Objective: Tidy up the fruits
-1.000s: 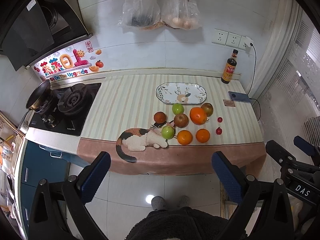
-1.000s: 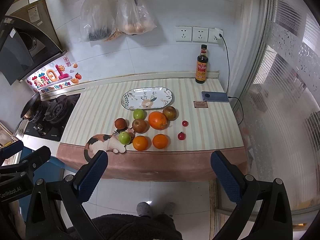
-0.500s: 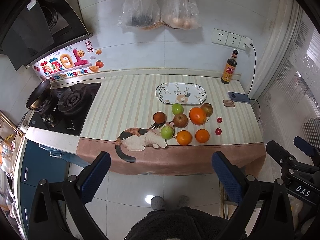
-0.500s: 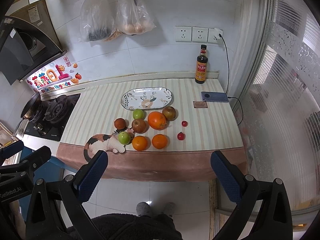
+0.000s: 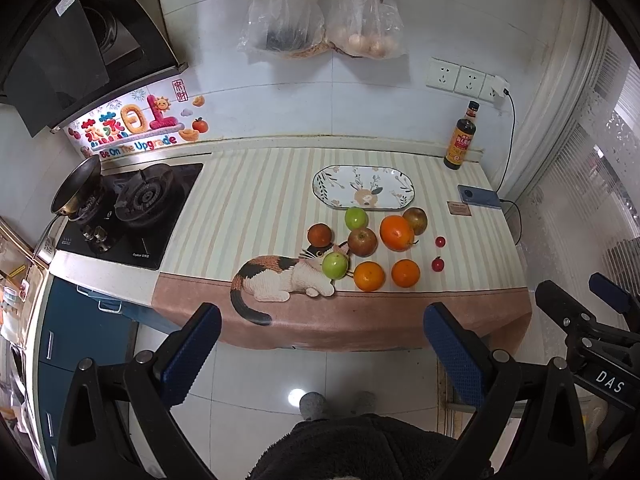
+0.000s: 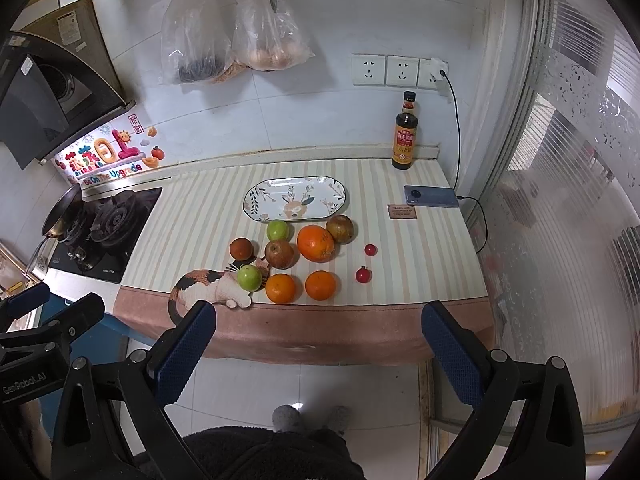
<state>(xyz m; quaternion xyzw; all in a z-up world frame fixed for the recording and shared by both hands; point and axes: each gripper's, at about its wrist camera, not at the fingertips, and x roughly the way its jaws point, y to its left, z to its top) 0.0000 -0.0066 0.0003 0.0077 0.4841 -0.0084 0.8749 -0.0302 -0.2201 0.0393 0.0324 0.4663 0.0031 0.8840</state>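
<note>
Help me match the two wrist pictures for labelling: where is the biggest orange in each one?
Left wrist: the biggest orange lies right of centre, just below the plate.
Right wrist: the biggest orange lies at centre, again just below the plate.
Shared landmark: the dark bottle by the wall.

Sauce bottle [image 6: 405, 132] by wall, phone [image 6: 431, 196] charging nearby, pan [image 5: 76, 186] on stove [image 5: 132, 210]; bags [image 6: 236, 36] possibly hold eggs.

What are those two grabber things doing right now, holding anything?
Left gripper: open, holding nothing, short of the counter.
Right gripper: open, holding nothing.
</note>
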